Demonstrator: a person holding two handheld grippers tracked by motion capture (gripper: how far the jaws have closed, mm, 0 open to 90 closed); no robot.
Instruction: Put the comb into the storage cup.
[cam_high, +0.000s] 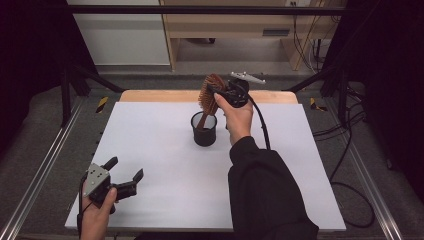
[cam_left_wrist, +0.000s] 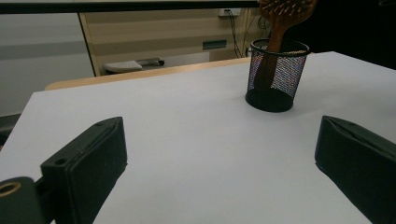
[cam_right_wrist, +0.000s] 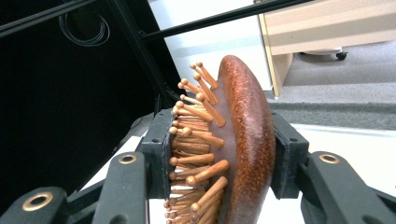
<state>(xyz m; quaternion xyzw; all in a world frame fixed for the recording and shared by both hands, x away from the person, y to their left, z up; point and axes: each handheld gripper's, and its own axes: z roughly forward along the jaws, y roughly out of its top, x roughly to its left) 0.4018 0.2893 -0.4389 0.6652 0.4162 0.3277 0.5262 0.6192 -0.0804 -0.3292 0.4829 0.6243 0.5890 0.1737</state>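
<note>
A wooden hairbrush (cam_high: 207, 92) with peg bristles stands tilted, its handle down inside a black mesh cup (cam_high: 204, 130) near the middle back of the white table. My right gripper (cam_high: 216, 90) is shut on the brush head; in the right gripper view the hairbrush (cam_right_wrist: 243, 140) sits squeezed between the two jaws, bristles to the left. My left gripper (cam_high: 126, 172) rests open near the table's front left corner, nothing between its fingers. From the left gripper view the mesh cup (cam_left_wrist: 276, 77) stands ahead to the right, with the hairbrush (cam_left_wrist: 280, 28) handle rising out of it.
The white tabletop (cam_high: 150, 150) has a wooden strip along its far edge. Metal rails run along both sides of the table. A cable (cam_high: 262, 127) trails from the right gripper over the sleeve. Wooden furniture stands on the floor beyond.
</note>
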